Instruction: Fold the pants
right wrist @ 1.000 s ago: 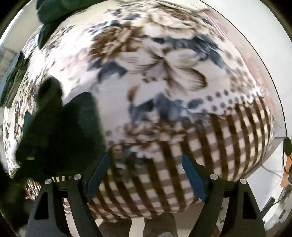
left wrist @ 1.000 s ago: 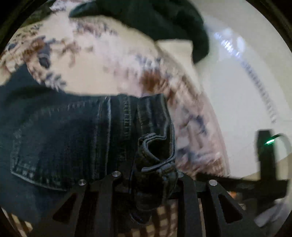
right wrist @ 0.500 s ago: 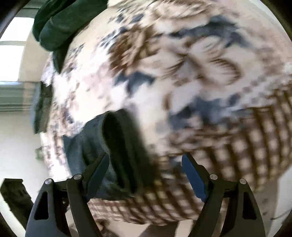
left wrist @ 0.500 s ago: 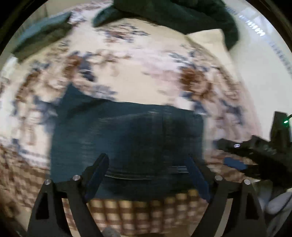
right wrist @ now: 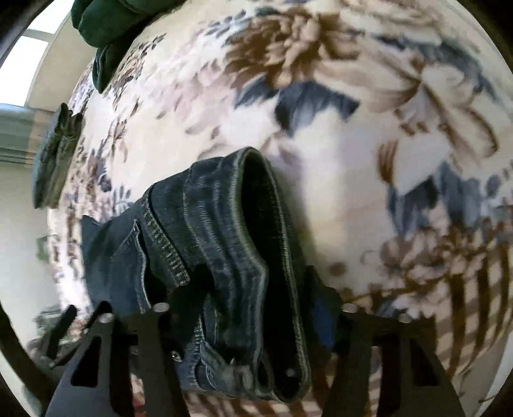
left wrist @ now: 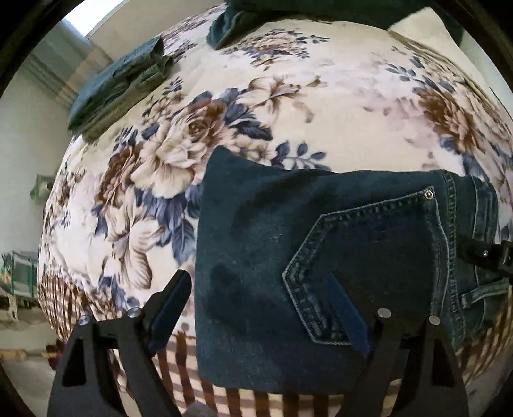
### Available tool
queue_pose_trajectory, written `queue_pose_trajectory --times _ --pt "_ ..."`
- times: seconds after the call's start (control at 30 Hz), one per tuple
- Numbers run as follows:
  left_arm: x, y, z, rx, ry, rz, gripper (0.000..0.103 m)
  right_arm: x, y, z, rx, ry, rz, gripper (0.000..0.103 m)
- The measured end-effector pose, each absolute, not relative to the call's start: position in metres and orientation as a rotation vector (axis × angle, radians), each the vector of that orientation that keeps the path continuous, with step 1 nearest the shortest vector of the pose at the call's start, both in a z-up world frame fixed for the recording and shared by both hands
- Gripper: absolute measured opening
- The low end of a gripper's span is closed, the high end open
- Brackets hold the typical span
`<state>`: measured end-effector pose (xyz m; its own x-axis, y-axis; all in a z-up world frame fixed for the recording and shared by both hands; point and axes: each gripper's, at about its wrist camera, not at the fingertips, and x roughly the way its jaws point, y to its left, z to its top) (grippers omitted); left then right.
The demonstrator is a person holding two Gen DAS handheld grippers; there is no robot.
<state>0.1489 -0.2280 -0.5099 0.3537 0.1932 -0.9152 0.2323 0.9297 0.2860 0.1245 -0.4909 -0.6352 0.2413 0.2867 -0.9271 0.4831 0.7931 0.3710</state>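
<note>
The folded jeans (left wrist: 320, 272) lie on the flowered blanket (left wrist: 320, 106), under my left claw (left wrist: 266, 308), whose fingers stand wide apart. My right claw (right wrist: 253, 298) has just been closing, the jeans' waistband bunched between its fingers; whether they pinch it I cannot tell.

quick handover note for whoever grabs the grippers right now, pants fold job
Left gripper: open, over the folded jeans, pocket side up, gripping nothing.
Right gripper: jaws have just been closing around the bunched waistband at the jeans' right end; a firm pinch is not clear.
Jeans lie on the floral blanket near its checked front border. A folded green garment sits at the far left, another dark one at the far edge.
Done: jeans folded to a compact rectangle.
Left: probably tidy or tuck the waistband end, then a last fold or move aside.
</note>
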Motion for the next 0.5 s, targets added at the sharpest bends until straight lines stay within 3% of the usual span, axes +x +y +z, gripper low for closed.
queue_pose_trajectory --times 0.23,0.5 --pt "0.146 -0.234 -0.511 0.427 1.208 -0.047 0.086 0.121 -0.472 -0.617 0.575 1.302 -0.225 0.033" --pt "0.155 -0.226 -0.511 0.374 1.232 -0.042 0.086 0.113 -0.475 -0.6 0.522 1.27 -0.199 0.023"
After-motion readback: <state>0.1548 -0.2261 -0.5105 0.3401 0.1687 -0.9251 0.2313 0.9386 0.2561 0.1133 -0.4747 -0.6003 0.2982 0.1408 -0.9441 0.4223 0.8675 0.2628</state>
